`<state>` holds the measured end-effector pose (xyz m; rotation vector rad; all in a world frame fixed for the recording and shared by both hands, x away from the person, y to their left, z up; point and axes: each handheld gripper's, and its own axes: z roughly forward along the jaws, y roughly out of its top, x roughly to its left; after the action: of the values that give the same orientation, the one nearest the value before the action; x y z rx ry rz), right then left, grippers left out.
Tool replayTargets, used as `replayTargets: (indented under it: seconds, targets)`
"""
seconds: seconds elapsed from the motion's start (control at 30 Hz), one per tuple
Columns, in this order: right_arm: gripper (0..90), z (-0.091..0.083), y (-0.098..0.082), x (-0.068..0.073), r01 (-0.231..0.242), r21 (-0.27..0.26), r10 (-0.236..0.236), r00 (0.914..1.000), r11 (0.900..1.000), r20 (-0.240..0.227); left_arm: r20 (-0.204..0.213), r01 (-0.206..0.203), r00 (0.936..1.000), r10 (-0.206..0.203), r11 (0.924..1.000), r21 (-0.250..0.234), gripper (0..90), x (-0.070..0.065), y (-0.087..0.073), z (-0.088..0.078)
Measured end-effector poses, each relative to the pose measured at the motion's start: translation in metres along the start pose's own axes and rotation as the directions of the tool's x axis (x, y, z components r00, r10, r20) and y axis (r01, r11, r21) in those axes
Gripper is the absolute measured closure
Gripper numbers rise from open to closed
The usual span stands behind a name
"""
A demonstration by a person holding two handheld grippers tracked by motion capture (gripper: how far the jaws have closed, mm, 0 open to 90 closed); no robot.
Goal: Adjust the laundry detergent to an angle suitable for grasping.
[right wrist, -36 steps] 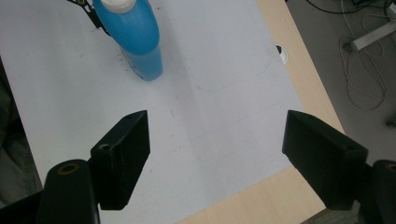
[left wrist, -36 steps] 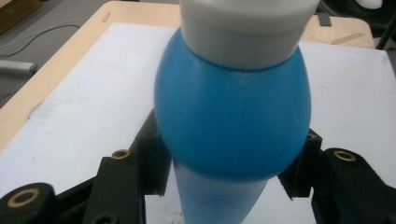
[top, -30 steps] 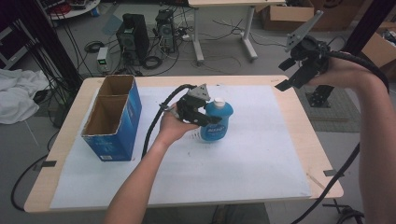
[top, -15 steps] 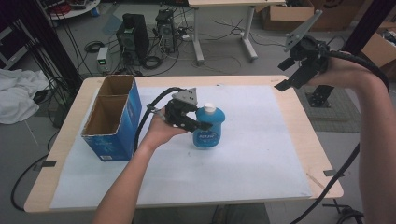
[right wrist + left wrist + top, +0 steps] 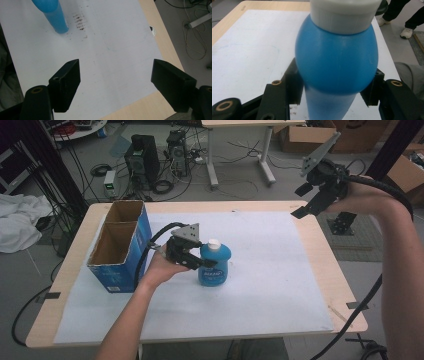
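Left tongs [image 5: 202, 261] were clamped on the blue bottle [image 5: 215, 264], one jaw pressed to each flank just below the widest bulge, as seen in the left gripper view, where the bottle [image 5: 336, 60] stood squarely between the two black jaws. Bottle upright, white cap [image 5: 214, 244] on top, its base at or just above the white sheet [image 5: 270, 290] covering the tabletop [image 5: 325, 245]; contact with the sheet could not be told. It sat near the middle of the tabletop, somewhat left of center, just to the right of the blue cardboard box [image 5: 120, 247]. Box open at the top, brown inside, split into two compartments, standing on the left part of the sheet; bottle and box apart, with the left hand [image 5: 160, 267] and the gripper body between them. A black cable [image 5: 150, 245] looped from the left gripper toward the box. Right tongs [image 5: 307, 202] were held up in the air over the far right edge of the tabletop, well apart from the bottle, jaws wide and nothing between them; in the right gripper view the tongs [image 5: 116, 82] framed bare white sheet and a strip of the wooden edge, with the lower part of the bottle [image 5: 53, 15] far off at the top left. Some dark specks marked the sheet [image 5: 80, 21] beside the bottle's base. Beyond the tabletop, on the floor: computer towers [image 5: 142, 162] and tangled cables; a heap of white cloth [image 5: 20, 227] at the left.
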<state>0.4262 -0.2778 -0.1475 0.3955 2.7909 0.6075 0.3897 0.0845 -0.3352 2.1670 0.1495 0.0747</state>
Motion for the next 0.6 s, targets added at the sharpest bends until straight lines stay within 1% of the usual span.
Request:
replayTargets:
  seconds: [0.13,0.3,0.37,0.5,0.6]
  targets:
    - [23.2,0.000,0.000,0.000,-0.005,0.002,0.005,1.0000,1.000,-0.002,0.000,0.017,0.9999,-0.017,0.9998,-0.007,46.7,-0.001,-0.007,-0.001]
    - [23.2,0.002,0.001,0.001,-0.003,0.006,0.003,1.0000,1.000,-0.004,0.004,0.025,0.9997,-0.025,0.9997,0.002,46.2,-0.003,-0.015,0.001]
    - [23.2,0.002,0.001,0.001,-0.003,0.007,0.003,1.0000,1.000,-0.005,0.008,0.036,0.9993,-0.036,0.9992,-0.014,46.1,-0.003,-0.018,0.000]
    - [23.2,0.002,0.001,0.001,-0.003,0.007,0.004,1.0000,1.000,-0.005,0.006,0.036,0.9993,-0.036,0.9991,-0.024,45.1,-0.004,-0.022,-0.002]
    - [23.2,0.001,0.002,0.002,-0.003,0.004,0.003,1.0000,1.000,-0.004,0.004,0.047,0.9989,-0.047,0.9987,-0.019,44.2,-0.003,-0.023,-0.003]
